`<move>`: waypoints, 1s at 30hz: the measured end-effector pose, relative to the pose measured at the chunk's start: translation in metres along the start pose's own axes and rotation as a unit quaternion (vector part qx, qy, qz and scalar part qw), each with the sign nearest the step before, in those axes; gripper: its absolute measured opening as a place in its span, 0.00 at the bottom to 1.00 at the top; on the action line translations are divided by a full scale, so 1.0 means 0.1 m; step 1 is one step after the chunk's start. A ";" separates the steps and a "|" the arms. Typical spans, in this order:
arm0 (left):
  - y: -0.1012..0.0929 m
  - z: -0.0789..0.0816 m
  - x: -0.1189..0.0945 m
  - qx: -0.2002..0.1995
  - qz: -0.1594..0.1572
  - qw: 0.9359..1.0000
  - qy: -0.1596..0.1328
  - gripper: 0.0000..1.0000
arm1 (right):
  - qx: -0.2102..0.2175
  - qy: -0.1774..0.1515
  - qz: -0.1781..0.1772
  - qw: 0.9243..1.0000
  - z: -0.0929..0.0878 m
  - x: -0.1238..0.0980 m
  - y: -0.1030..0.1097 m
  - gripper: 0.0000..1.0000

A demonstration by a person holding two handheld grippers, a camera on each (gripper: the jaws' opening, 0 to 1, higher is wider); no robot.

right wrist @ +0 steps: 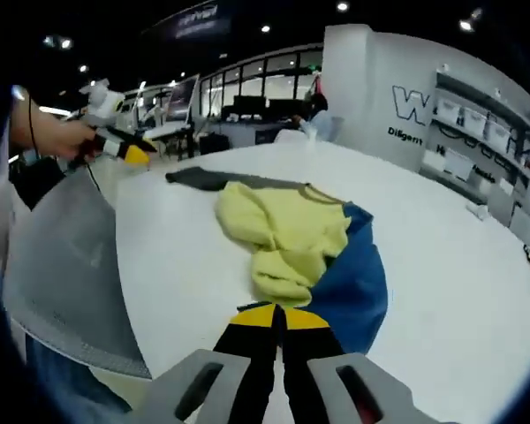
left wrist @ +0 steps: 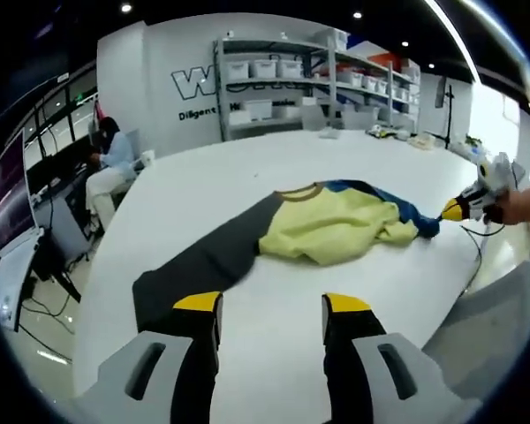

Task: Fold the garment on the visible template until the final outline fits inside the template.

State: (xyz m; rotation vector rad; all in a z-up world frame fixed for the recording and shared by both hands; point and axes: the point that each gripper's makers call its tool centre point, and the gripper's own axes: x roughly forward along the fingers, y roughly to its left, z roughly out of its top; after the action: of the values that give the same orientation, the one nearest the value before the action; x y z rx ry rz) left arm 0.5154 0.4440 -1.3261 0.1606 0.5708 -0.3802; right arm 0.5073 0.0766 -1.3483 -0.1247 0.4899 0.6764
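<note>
A garment [left wrist: 336, 231] with a yellow body, a dark grey sleeve [left wrist: 203, 261] and a blue part lies crumpled on the white table [left wrist: 274, 168]. My left gripper [left wrist: 272, 305] stands open above the table, just short of the grey sleeve's end, with nothing between its fingers. From the right, my right gripper [left wrist: 453, 210] comes in held by a hand and meets the blue edge. In the right gripper view, my right gripper [right wrist: 279, 315] has its jaws together at the garment [right wrist: 287, 234], where yellow and blue fabric meet. My left gripper [right wrist: 132, 155] shows far off at upper left.
A grey panel [right wrist: 62, 265] borders the table's near edge, and a cable [left wrist: 473, 256] trails over it. Shelves with white bins [left wrist: 283, 79] stand behind the table. A person [left wrist: 110, 168] sits at a desk with monitors on the left.
</note>
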 end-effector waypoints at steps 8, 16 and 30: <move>-0.06 0.06 0.08 0.004 -0.008 1.000 -0.002 0.48 | 0.156 -0.113 -0.077 0.978 0.33 -0.27 -0.81 0.00; -0.03 0.08 0.09 0.005 -0.009 1.000 -0.002 0.48 | 0.002 0.011 -0.031 0.999 -0.08 0.04 -0.30 0.00; -0.04 0.01 0.07 -0.005 -0.008 1.000 -0.002 0.48 | -0.092 0.097 0.033 0.990 -0.62 0.49 0.50 0.10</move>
State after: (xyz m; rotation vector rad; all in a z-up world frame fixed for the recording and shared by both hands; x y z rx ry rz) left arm 0.5201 0.4382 -1.3294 0.1463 0.5710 -0.3935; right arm 0.4844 0.1274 -1.4238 -0.3521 0.6205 0.7781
